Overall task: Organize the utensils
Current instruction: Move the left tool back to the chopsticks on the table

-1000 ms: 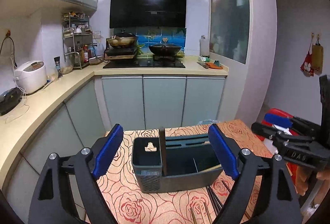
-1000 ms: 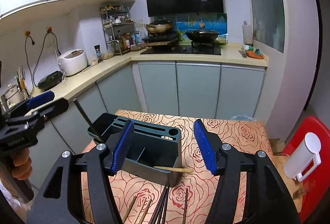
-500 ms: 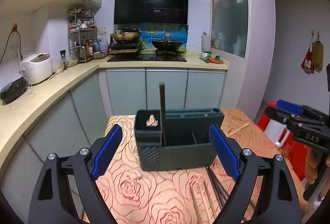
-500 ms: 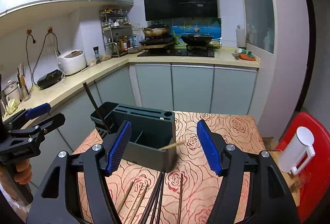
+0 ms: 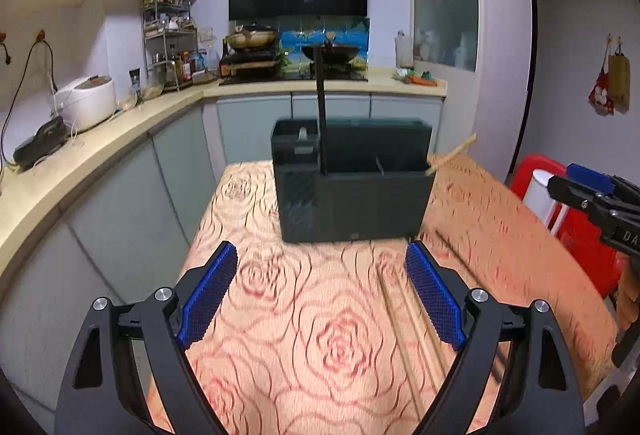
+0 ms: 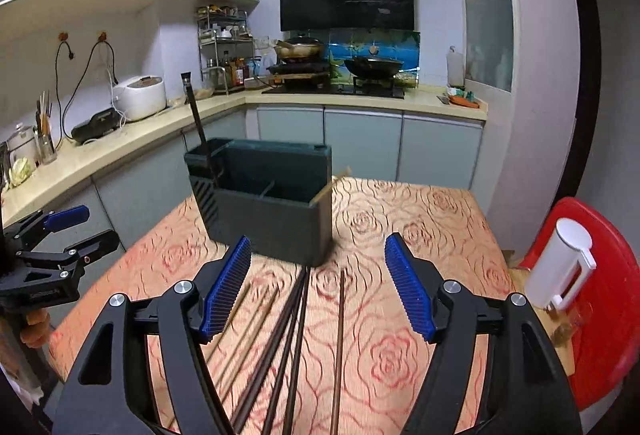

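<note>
desk (image 6: 420, 219): rose-print cloth, carries all
holder (image 6: 268, 207): dark, upright, far side of desk; one black stick and one wooden stick already in it
chopsticks (image 6: 296, 319): loose on desk, just on the near side of holder; long axes run toward holder
right tongs (image 6: 318, 285): wide, jaws have just been opening, nothing gripped, directly over chopsticks – nearer
left tongs (image 5: 320, 295): wide, empty, chopsticks off to its right side
next, likely: right tongs drop onto one chopstick
</note>
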The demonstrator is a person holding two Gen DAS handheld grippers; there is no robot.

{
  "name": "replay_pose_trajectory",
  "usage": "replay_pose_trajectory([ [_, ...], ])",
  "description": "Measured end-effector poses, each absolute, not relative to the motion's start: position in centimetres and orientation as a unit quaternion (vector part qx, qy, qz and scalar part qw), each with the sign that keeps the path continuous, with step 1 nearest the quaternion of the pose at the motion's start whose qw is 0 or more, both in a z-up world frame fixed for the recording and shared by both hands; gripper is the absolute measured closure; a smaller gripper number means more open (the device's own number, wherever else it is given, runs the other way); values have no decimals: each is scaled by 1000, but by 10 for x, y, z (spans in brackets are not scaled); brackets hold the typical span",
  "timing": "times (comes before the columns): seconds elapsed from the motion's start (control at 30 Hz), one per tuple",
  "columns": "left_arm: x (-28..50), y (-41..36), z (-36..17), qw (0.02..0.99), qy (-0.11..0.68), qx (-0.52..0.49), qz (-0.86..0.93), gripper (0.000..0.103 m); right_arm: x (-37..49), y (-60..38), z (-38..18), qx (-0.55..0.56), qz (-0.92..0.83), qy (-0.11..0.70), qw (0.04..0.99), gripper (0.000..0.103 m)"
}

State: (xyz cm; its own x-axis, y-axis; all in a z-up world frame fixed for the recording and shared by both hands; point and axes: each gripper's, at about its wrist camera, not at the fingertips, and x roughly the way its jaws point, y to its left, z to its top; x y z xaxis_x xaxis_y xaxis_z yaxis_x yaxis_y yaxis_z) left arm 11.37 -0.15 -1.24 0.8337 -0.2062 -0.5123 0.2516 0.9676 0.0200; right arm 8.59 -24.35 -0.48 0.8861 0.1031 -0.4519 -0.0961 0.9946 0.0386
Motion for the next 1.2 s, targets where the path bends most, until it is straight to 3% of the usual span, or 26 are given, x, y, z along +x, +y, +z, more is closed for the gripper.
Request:
replay_pose_trajectory([
  [0.6,55,2,-78,940,313,55,-122,20,41,-265,-84,45,20,302,952,35],
  [1.2,21,-40,-140,901,382,95,-183,20,28,-275,-100,40,-5,312,949,35],
])
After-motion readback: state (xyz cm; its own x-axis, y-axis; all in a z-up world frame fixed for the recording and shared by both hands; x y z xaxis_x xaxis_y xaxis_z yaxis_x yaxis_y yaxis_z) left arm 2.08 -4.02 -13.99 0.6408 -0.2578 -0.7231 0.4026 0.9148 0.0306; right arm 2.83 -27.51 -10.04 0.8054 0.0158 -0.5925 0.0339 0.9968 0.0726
